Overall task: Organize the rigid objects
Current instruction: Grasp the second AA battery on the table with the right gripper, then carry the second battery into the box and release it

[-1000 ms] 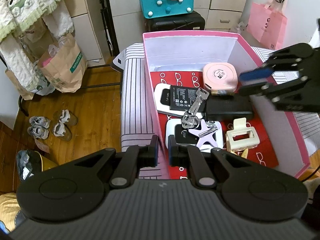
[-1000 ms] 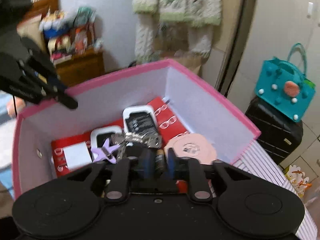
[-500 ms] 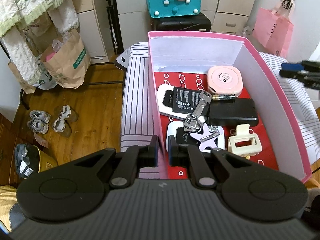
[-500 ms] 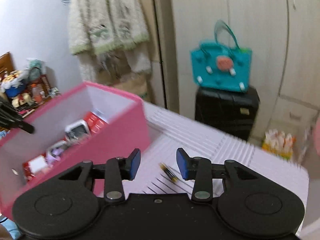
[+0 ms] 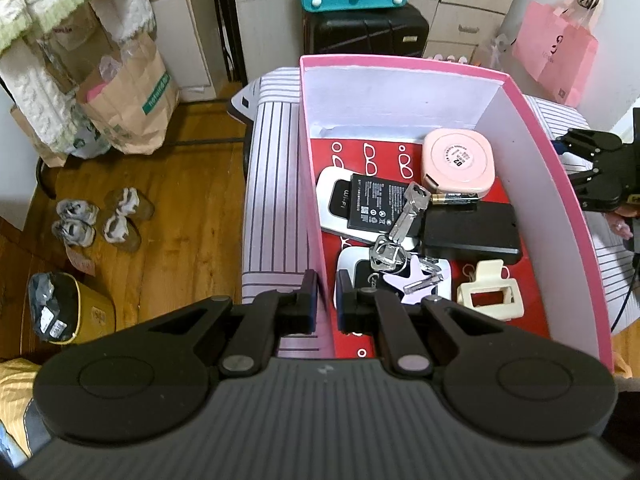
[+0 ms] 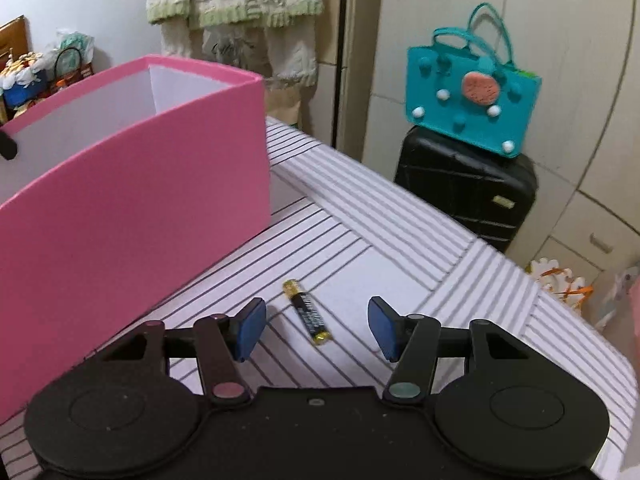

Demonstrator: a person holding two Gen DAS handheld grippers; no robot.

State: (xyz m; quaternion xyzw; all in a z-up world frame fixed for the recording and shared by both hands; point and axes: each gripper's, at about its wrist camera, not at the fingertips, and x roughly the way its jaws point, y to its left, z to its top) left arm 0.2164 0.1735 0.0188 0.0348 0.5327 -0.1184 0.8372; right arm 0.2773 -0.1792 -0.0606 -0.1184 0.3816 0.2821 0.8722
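Note:
A pink box (image 5: 560,184) stands on a striped cloth surface (image 5: 272,200). It holds a pink square case (image 5: 460,160), a battery (image 5: 454,200), a black pack (image 5: 470,230), keys (image 5: 400,232), two white wifi devices (image 5: 332,200), a purple star (image 5: 408,280) and a cream hair clip (image 5: 490,296). My left gripper (image 5: 323,304) is shut on the box's near left wall. My right gripper (image 6: 314,326) is open wide, low over a loose battery (image 6: 307,312) on the cloth, right of the box (image 6: 132,196); it also shows in the left wrist view (image 5: 600,168).
A teal bag (image 6: 472,108) sits on a black suitcase (image 6: 468,196) behind the table. Paper bags (image 5: 132,96) and slippers (image 5: 100,220) lie on the wood floor at the left. A pink shopping bag (image 5: 556,56) hangs at the back right.
My right gripper left the box after dropping a battery in it, opened wide and came down over the loose battery on the cloth. My left gripper stayed on the box wall.

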